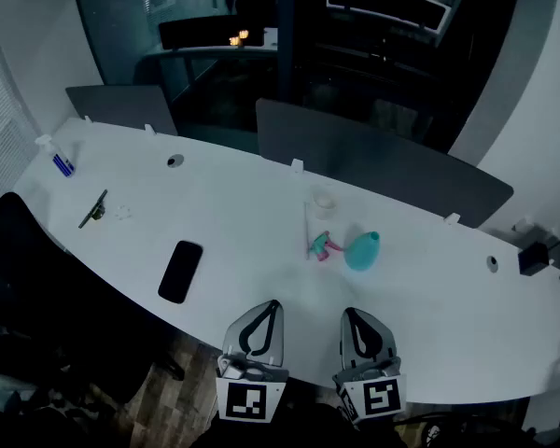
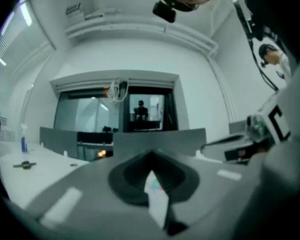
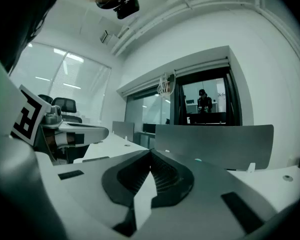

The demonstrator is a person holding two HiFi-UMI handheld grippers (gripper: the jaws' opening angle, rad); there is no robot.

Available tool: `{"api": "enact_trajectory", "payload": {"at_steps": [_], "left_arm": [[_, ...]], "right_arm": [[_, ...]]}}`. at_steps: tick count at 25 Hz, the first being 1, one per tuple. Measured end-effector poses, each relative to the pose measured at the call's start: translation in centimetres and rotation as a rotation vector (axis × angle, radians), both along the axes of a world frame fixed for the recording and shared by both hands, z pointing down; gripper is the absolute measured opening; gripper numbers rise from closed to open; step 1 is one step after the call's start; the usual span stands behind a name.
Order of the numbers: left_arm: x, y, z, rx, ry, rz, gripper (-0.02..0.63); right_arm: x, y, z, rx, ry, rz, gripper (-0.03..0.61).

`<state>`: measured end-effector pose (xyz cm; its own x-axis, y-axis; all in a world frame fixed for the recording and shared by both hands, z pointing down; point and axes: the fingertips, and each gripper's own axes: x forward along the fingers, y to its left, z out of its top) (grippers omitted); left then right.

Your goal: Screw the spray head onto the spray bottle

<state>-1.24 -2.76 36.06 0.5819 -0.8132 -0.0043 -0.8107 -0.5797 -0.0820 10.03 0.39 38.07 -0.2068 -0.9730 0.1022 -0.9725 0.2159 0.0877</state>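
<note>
A teal spray bottle (image 1: 362, 250) sits on the white table (image 1: 243, 213), spray head (image 1: 321, 245) just left, black phone (image 1: 180, 271) farther left and nearer.

Head view: high up, aimed steeply down on the counter (image 1: 243, 213) from its near edge. Both gripper views: low, level, close along own fingers (image 2: 124, 178), facing grey divider (image 2: 160, 139); all three share it.

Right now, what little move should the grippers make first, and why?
Probably reach the right gripper forward toward the teal bottle. It and the left gripper are shut and empty at the table edge, and the spray head rests beside the bottle, not on it.
</note>
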Motion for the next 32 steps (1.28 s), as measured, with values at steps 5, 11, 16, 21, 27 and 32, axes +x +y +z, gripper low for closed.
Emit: {"api": "enact_trajectory", "payload": {"at_steps": [5, 11, 16, 21, 27, 32], "left_arm": [[0.3, -4.3, 1.4, -0.037, -0.01, 0.017, 0.003], [-0.2, -6.6, 2.9, -0.1, -0.013, -0.007, 0.003], [-1.0, -8.4, 3.3, -0.131, -0.004, -0.056, 0.003], [-1.5, -9.9, 3.3, -0.136, -0.011, -0.084, 0.003], [-2.1, -10.7, 4.1, -0.167, -0.013, -0.114, 0.003], [-1.9, -10.8, 4.3, -0.175, -0.021, -0.109, 0.003]], "right_arm": [[0.6, -6.7, 3.8, -0.183, 0.045, -0.017, 0.005], [0.9, -13.5, 9.6, -0.467, 0.098, -0.054, 0.006], [0.9, -17.8, 13.6, -0.602, 0.165, -0.046, 0.103], [1.3, -19.4, 17.2, -0.695, 0.2, -0.018, 0.134], [2.2, -19.6, 20.1, -0.781, 0.211, -0.006, 0.137], [1.8, -17.7, 20.2, -0.799, 0.218, -0.043, 0.135]]}}
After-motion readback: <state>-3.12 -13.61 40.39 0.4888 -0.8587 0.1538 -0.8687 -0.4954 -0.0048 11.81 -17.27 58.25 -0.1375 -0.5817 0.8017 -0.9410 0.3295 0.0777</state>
